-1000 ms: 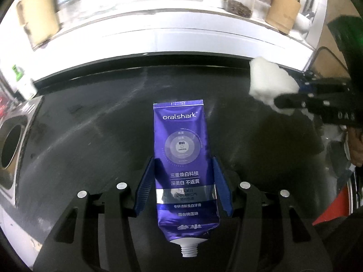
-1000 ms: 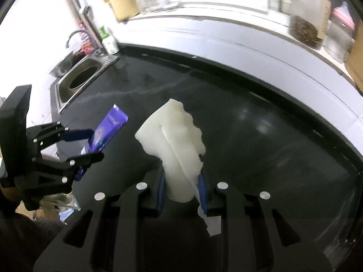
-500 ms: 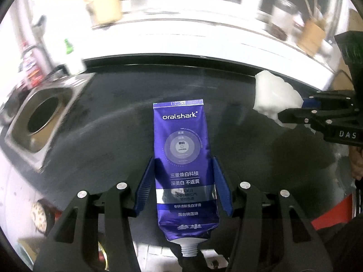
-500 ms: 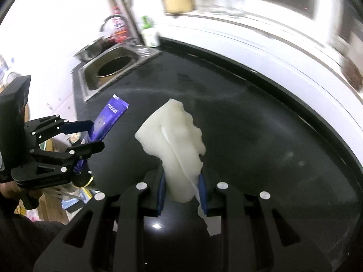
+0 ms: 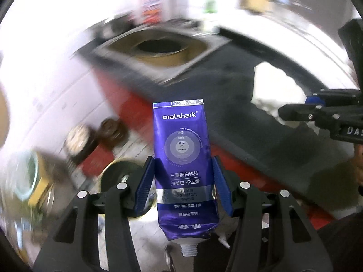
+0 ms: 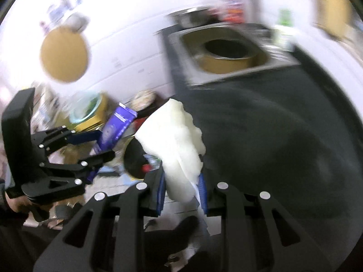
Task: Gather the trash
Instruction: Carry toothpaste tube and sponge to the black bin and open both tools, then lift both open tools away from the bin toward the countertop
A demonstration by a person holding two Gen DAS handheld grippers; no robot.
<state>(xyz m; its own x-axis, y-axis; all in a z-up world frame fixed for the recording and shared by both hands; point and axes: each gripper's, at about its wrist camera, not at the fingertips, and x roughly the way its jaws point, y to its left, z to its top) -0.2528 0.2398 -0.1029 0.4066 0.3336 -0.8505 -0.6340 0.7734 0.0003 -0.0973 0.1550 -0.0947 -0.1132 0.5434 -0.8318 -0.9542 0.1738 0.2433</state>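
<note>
Clutter fills the floor at the far left, past the counter's end: blurred tins, a round tan board [image 6: 64,54] against the wall, and a dark round opening [image 6: 133,158] low down that may be a bin, though the blur leaves that unsure. Next comes the left gripper [image 5: 182,181], its blue pads clamped on the sides of a purple toothpaste tube [image 5: 182,158], capless neck pointing back toward the camera; the tube hangs off the counter's edge, over the floor clutter. Right of it, the right gripper [image 6: 181,181] is closed on a crumpled white tissue [image 6: 174,140], held above the black counter [image 6: 272,131] near its left end. Beyond, a sink [image 6: 229,52] holds a tan basin.

By my reading, pickup is finished for these 2 pieces: both are lifted and in firm grips. What remains is dropping them into a bin. No other loose trash shows on the visible counter.
</note>
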